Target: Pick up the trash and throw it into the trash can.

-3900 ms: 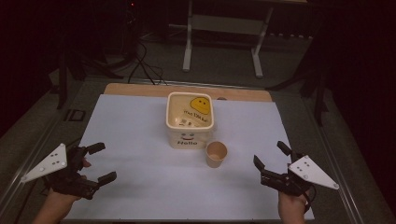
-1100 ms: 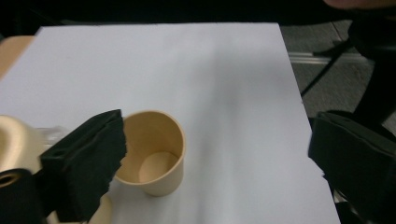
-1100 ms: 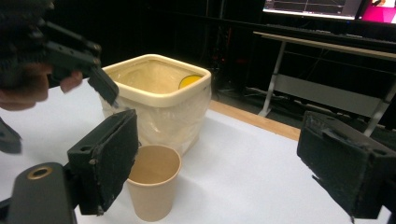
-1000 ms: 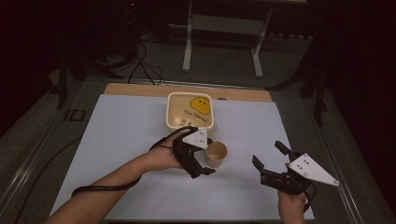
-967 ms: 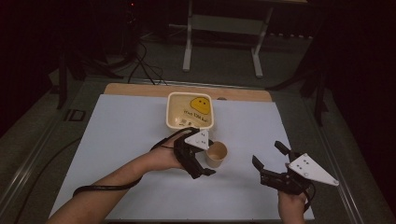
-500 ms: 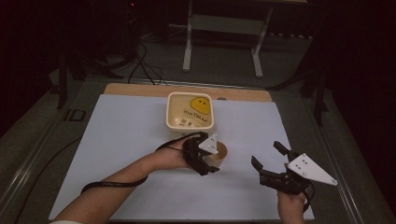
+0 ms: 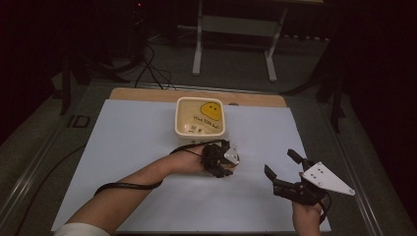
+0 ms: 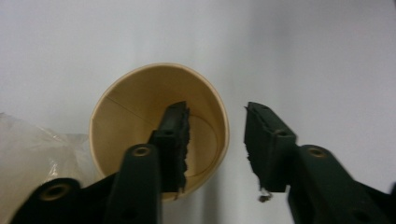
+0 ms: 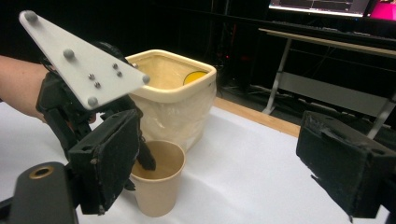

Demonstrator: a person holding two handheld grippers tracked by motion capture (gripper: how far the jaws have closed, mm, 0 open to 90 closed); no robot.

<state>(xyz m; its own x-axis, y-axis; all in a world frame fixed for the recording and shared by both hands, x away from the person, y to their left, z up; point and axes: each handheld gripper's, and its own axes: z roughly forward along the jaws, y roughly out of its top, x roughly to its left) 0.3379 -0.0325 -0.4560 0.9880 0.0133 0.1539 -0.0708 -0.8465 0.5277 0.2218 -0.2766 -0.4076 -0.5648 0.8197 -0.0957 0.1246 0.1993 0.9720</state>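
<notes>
Right now my left gripper point(image 7: 227, 162) is down over the paper cup point(image 8: 159, 128), which stands upright on the white table sheet point(image 7: 147, 147) just in front of the cream bin point(image 7: 200, 117), w/ a small gap between cup and bin; one jaw is inside the cup, near its wall, the other outside the rim, so the wall sits between them; jaws have just been closing, but in the left gripper view there's a clear gap between the outer pad and the rim, so not clamped yet, as far as I can tell; cup looks empty, plain brown, seam visible inside.

From the right gripper view, the grey plate of the left gripper point(image 9: 81, 60) hangs above the cup point(image 9: 159, 184), and one black fingertip dips into it; bin point(image 9: 175, 100) is right behind, lined w/ a clear bag, yellow patch showing inside.

My right gripper point(image 7: 291, 173) is well apart from the bin, off to the near right side of the sheet; jaws wide apart, nothing between them.
</notes>
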